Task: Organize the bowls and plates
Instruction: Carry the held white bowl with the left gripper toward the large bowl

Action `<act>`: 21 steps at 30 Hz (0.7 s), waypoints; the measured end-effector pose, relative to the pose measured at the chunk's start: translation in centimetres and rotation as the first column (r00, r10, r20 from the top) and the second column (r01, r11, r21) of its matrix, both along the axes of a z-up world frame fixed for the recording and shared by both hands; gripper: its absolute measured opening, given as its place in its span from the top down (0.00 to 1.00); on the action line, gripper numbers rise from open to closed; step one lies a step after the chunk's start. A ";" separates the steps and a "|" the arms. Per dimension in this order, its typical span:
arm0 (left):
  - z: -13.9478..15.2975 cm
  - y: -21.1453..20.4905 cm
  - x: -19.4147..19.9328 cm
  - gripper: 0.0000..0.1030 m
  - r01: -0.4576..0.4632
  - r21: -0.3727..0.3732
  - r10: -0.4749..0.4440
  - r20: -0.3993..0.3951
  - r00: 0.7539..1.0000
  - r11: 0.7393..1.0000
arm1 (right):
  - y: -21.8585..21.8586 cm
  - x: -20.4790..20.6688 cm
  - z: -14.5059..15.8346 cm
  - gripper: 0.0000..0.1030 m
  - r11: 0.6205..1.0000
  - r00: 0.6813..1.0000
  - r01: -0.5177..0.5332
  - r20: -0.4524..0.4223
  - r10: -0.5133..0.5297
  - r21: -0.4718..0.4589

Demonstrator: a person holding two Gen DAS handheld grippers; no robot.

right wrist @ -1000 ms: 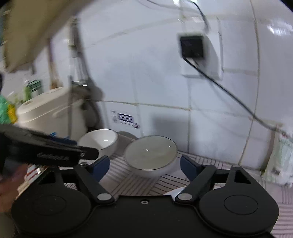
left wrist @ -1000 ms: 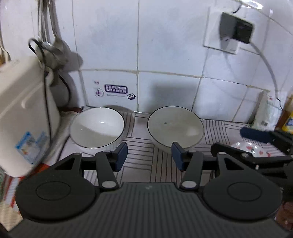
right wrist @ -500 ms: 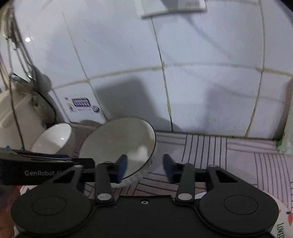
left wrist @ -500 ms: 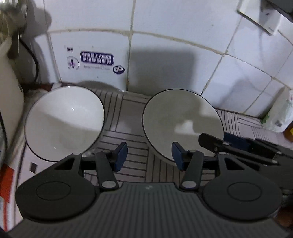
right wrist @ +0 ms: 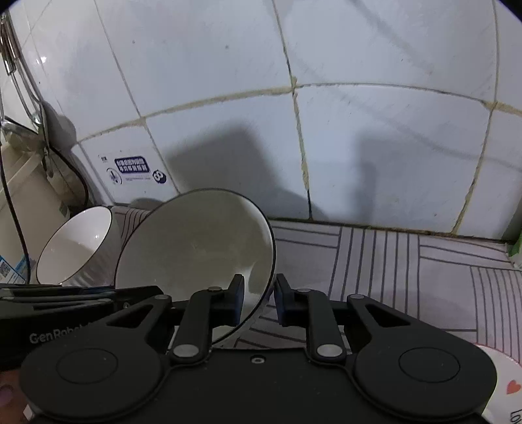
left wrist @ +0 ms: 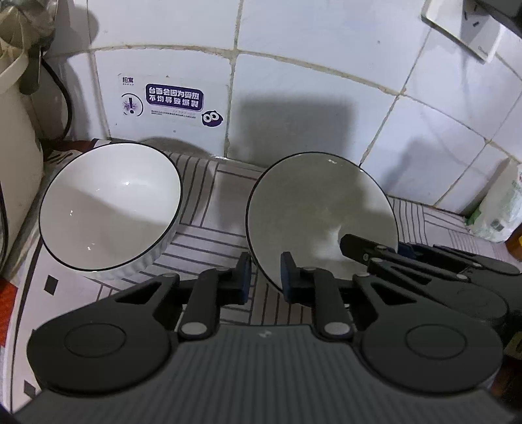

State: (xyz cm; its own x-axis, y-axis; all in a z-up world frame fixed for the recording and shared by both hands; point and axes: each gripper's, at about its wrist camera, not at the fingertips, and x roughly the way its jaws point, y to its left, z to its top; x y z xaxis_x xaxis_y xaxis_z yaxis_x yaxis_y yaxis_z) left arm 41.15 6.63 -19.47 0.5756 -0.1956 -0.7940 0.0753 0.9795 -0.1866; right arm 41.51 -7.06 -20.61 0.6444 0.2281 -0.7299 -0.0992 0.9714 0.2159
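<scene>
Lettering "GenRobot" marks the left gripper (right wrist: 98, 292) beside the right bowl (right wrist: 195, 244).

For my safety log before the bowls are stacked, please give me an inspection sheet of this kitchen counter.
Surface: striped cloth, lying under both bowls.
Job's things: left bowl and right bowl, apart, both empty.
Clutter: heart-print plate at the right edge; white bag by the wall.
Grippers: left gripper and right gripper each straddle the right bowl's rim, with a small gap visible.
Cables: black cord beside the beige appliance.
Surroundings: tiled wall, warning sticker, wall socket.
</scene>
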 end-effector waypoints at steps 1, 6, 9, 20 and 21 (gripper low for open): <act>0.1 0.1 -0.2 0.84 0.009 -0.005 -0.009 0.010 1.000 1.000 | 0.2 0.0 0.0 0.79 1.000 1.000 0.000 0.002 0.000 -0.011; 1.7 1.0 -1.6 0.84 0.051 -0.053 -0.050 0.034 0.998 0.997 | -0.6 -1.1 0.6 0.79 0.997 0.999 0.042 -0.018 -0.041 0.061; 2.5 1.1 -2.3 0.84 0.060 -0.044 -0.059 0.012 0.998 0.997 | -1.4 -2.3 1.8 0.79 0.989 0.997 0.078 -0.021 -0.075 0.122; 5.1 1.8 -7.1 0.84 0.097 -0.078 -0.102 -0.062 0.993 0.992 | -1.1 -7.3 6.2 0.79 0.989 0.999 0.032 0.026 -0.036 0.143; 5.5 1.7 -7.7 0.84 0.108 -0.071 -0.112 -0.058 0.992 0.992 | -1.1 -7.8 6.6 0.79 0.989 0.999 0.030 0.025 -0.034 0.145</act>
State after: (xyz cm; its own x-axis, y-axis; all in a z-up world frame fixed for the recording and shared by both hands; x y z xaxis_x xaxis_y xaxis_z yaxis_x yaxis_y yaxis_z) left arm 33.42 8.33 -13.93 0.4983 -0.3095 -0.8099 0.1681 0.9509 -0.2599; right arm 33.69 -8.14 -14.01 0.6725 0.3088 -0.6725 -0.0765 0.9329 0.3519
